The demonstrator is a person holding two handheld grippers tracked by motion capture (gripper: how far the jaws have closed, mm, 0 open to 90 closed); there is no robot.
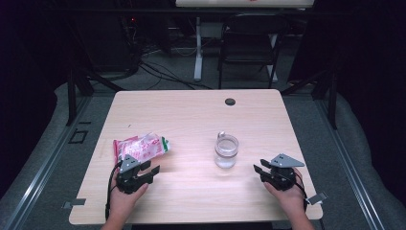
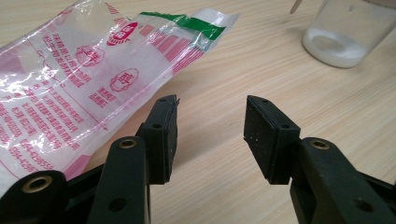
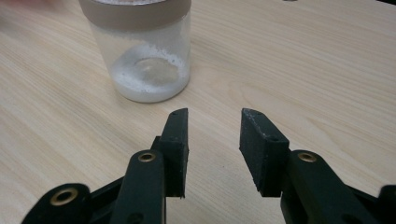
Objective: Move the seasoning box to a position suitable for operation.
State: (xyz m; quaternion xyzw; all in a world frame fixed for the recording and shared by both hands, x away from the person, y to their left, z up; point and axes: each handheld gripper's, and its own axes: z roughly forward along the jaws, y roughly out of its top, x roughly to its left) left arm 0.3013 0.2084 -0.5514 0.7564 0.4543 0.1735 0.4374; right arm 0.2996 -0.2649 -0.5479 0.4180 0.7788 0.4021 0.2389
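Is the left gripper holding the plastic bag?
No, the left gripper is open and empty, with the plastic bag lying flat beside it.

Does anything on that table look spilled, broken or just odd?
Nothing spilled or broken. The plastic bag lies flat and crinkled, and the jar stands upright, white powder only inside at the bottom.

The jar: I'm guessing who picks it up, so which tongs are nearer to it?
Right. The right tongs sit just right of the jar, open and apart from it. The left tongs lie farther off, beside the plastic bag.
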